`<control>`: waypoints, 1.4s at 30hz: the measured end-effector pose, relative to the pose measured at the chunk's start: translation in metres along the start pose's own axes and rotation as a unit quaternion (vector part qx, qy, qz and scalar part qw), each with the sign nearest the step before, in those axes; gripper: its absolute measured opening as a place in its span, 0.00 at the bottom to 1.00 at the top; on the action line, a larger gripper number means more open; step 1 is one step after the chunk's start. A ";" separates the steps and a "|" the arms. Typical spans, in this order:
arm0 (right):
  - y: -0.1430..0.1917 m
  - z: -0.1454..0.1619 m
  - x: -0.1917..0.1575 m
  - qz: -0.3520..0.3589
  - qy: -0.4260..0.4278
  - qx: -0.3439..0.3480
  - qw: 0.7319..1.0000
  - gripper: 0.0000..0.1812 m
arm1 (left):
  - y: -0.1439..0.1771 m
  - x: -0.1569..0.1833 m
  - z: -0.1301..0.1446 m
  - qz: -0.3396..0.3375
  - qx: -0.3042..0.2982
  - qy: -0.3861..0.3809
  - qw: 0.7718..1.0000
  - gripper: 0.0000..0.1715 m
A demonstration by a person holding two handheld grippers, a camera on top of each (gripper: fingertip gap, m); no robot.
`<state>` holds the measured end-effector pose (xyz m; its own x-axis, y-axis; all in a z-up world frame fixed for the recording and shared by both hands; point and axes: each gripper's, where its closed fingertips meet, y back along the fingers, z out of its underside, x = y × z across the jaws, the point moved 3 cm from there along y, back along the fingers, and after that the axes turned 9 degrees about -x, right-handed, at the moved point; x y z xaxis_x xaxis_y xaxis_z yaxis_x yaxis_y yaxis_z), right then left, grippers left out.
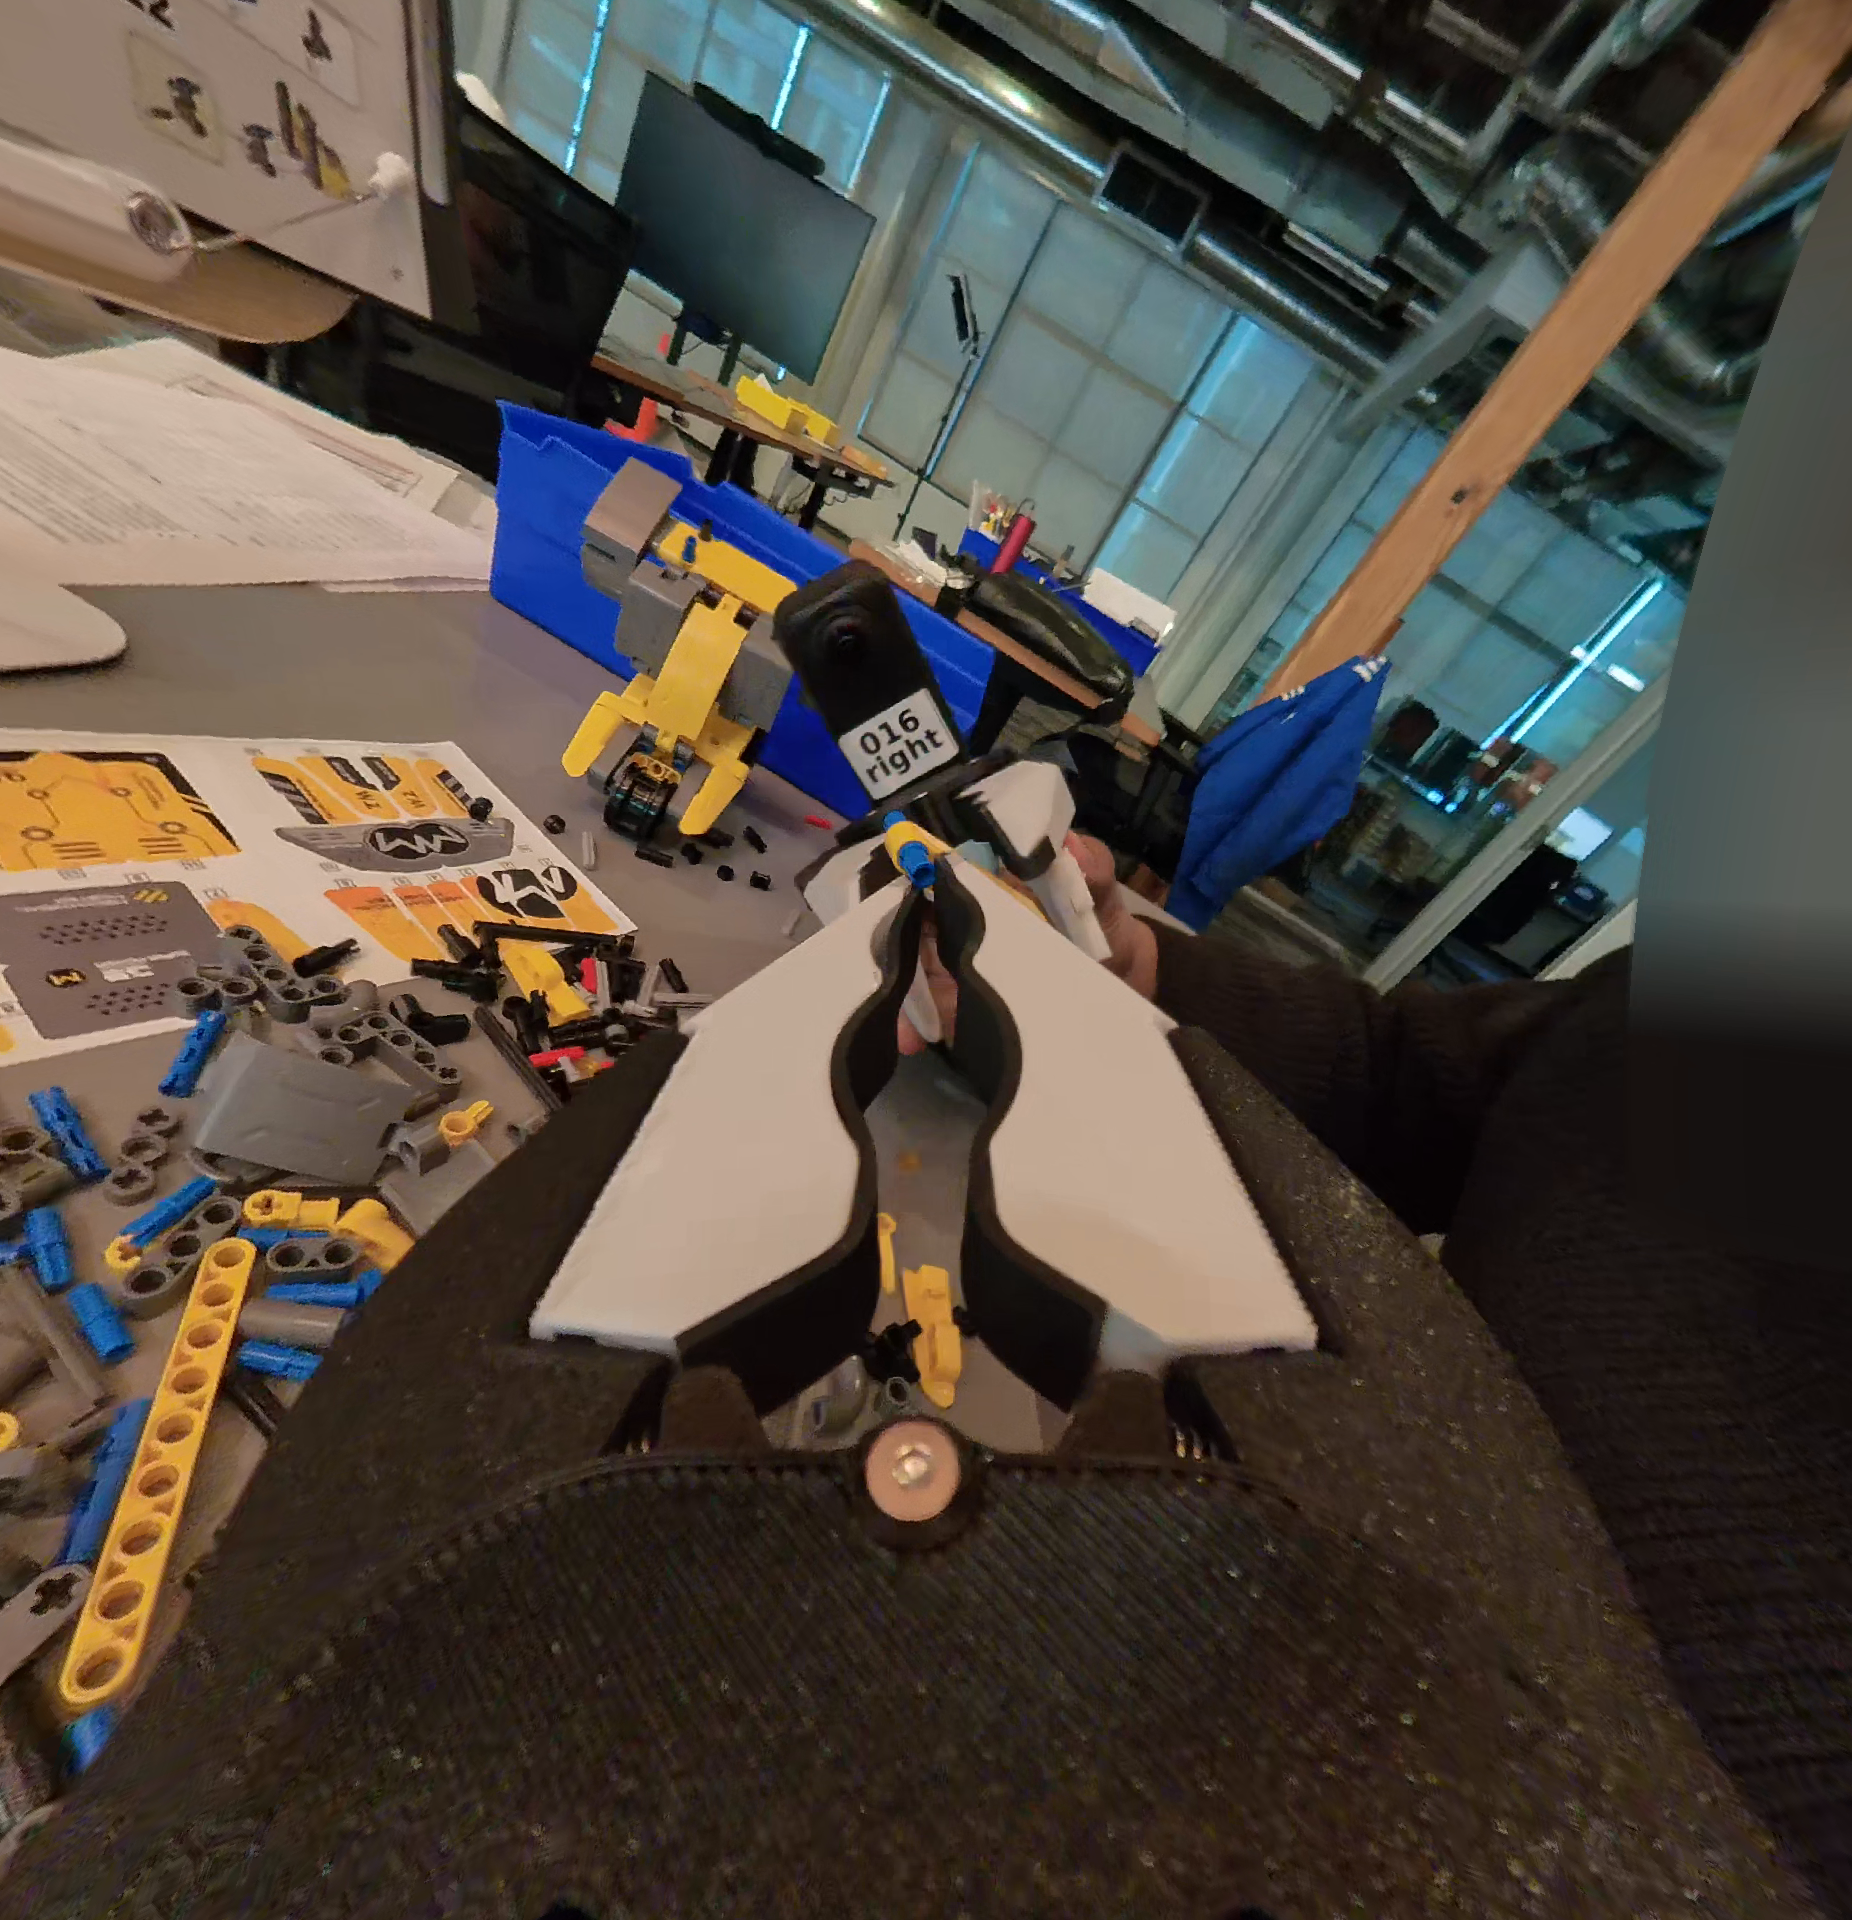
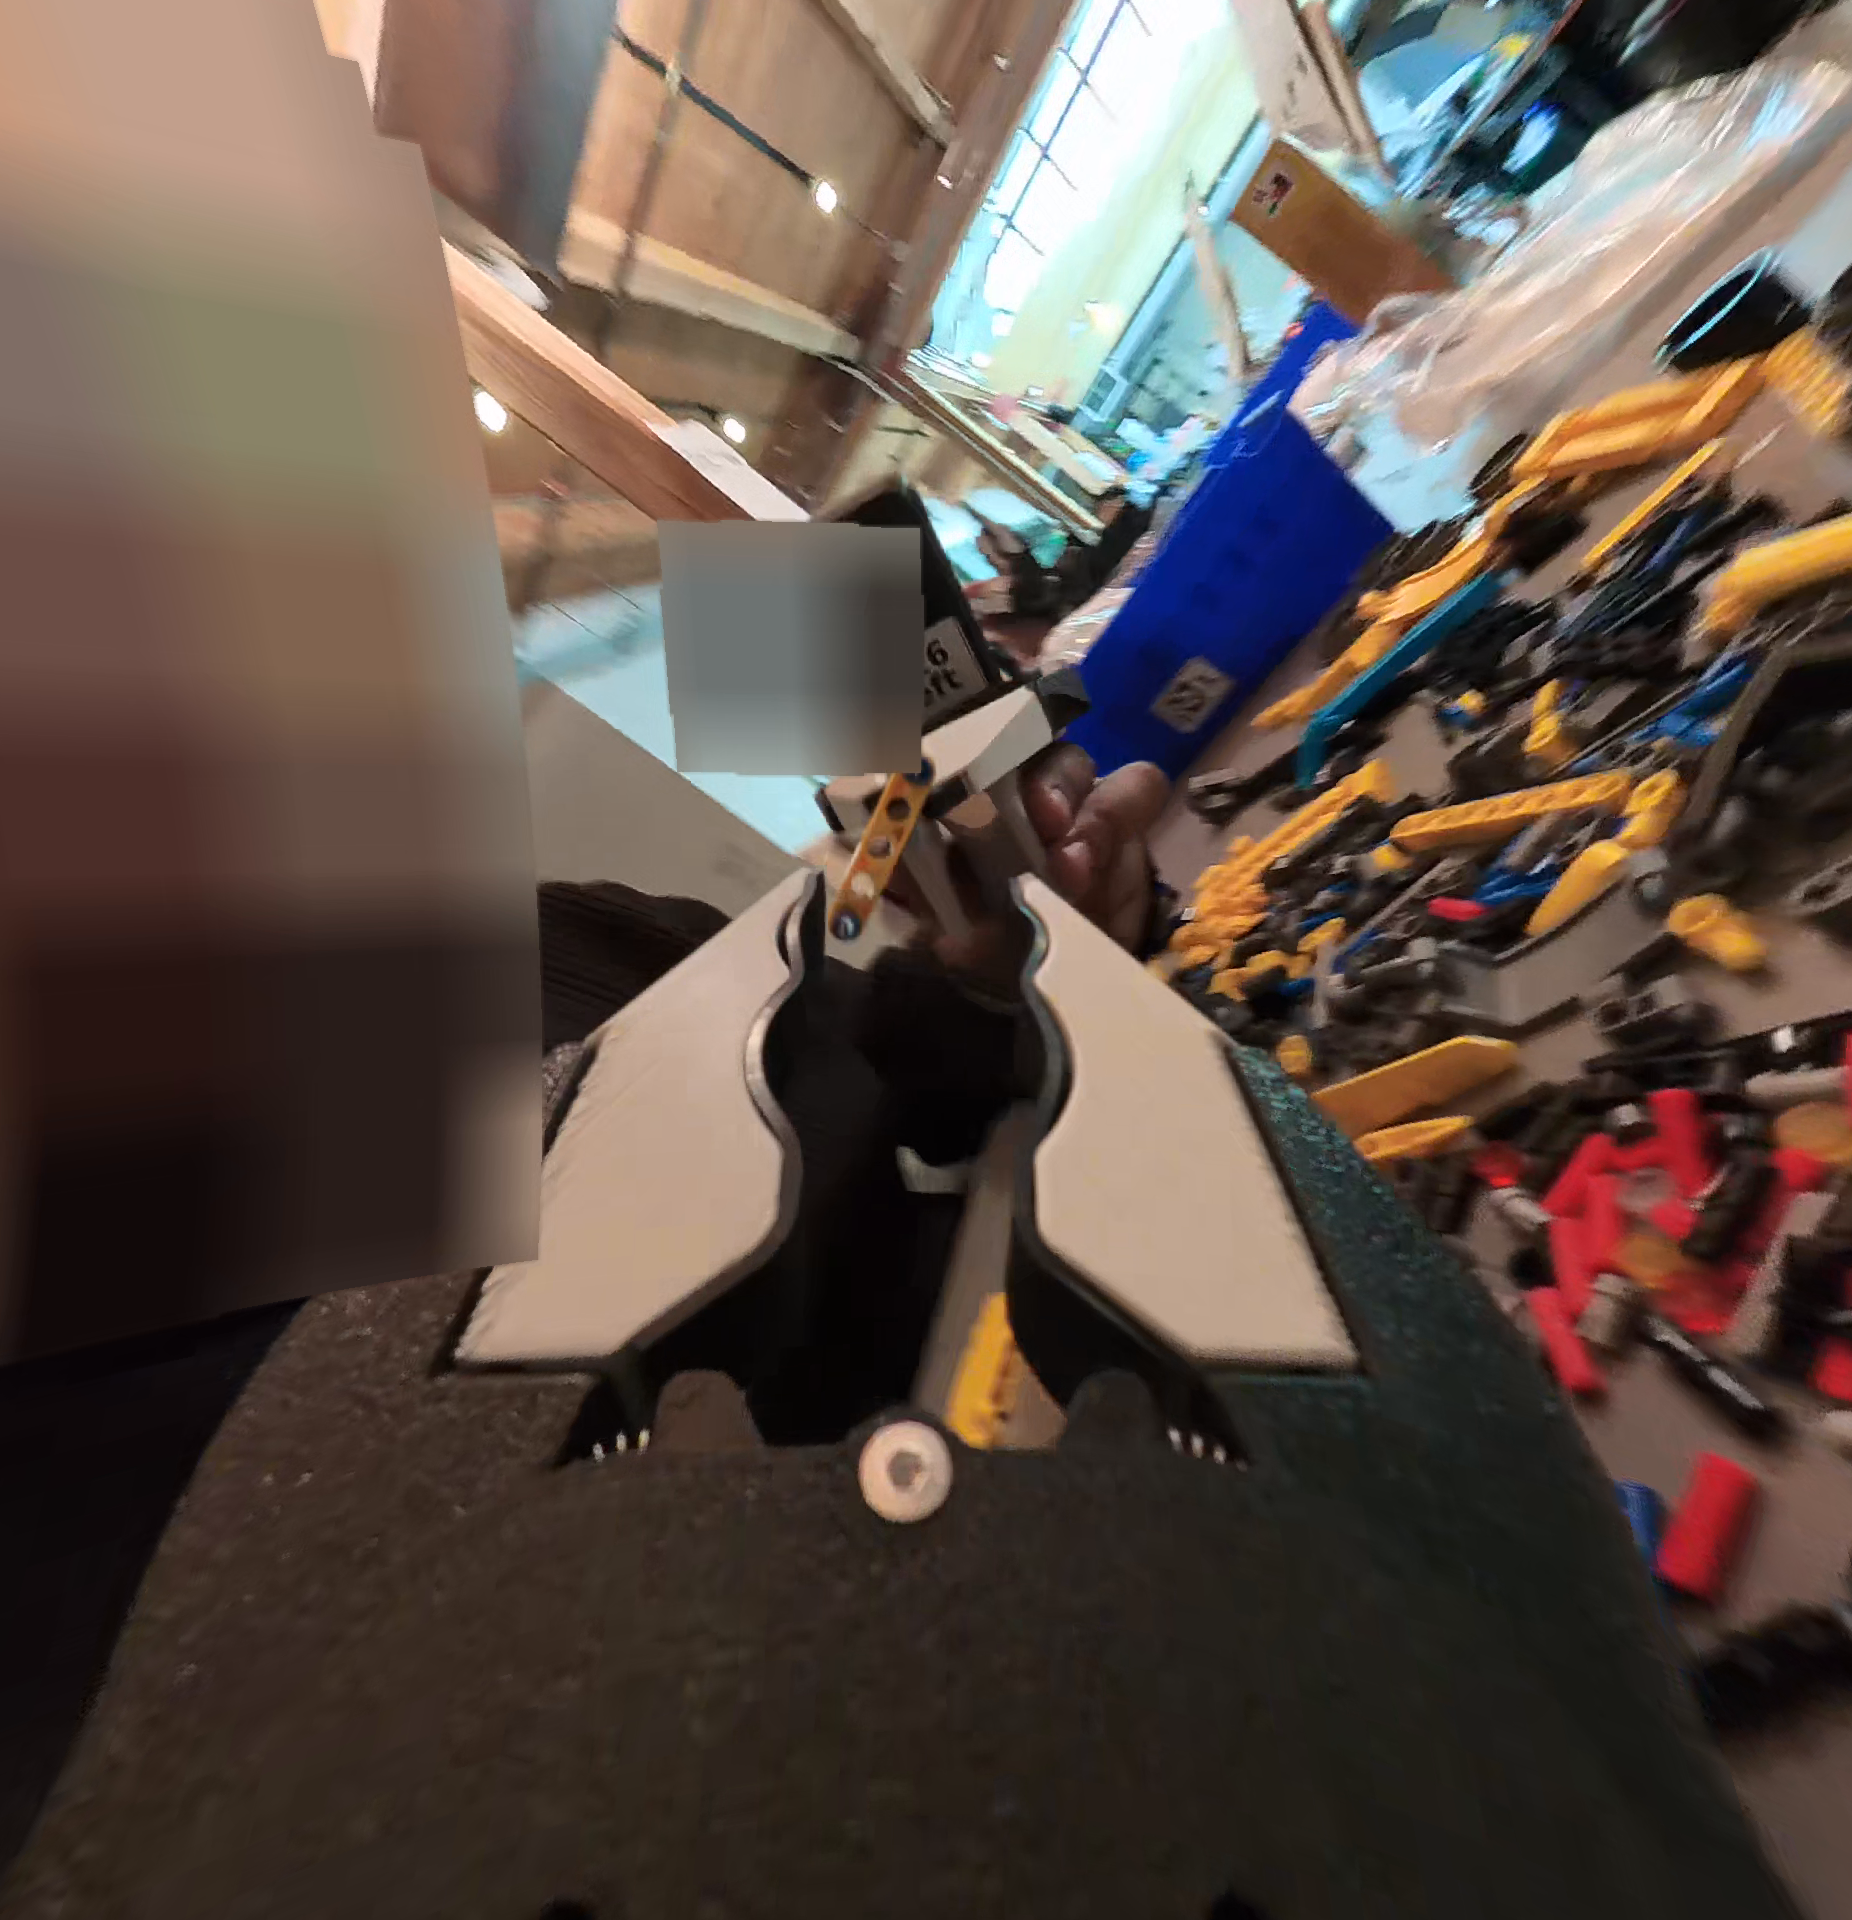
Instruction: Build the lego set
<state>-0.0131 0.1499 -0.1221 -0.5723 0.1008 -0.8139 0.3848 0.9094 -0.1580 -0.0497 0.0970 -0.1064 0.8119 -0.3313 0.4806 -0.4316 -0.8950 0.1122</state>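
Here a small yellow beam [image 2: 880,847] with blue pins is clamped at the tips of the left gripper [image 1: 922,883], its long axis slanting up and away. It is held just beyond the right gripper [image 2: 917,899], whose fingers stand apart, in midair above the table [image 1: 382,665].

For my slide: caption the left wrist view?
Left tongs pinching a small yellow-and-blue piece above scattered Lego parts.
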 end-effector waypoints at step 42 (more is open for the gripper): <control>-0.011 0.001 -0.014 0.139 0.225 -0.014 0.964 0.05 | -0.012 0.011 0.017 0.070 -0.030 0.016 0.997 0.01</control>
<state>-0.0081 0.1380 -0.1096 -0.7090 0.5005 -0.4968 0.5517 0.8324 0.0513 -0.0284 0.0990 -0.1172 0.7291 -0.4420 0.5225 -0.5643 -0.8202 0.0937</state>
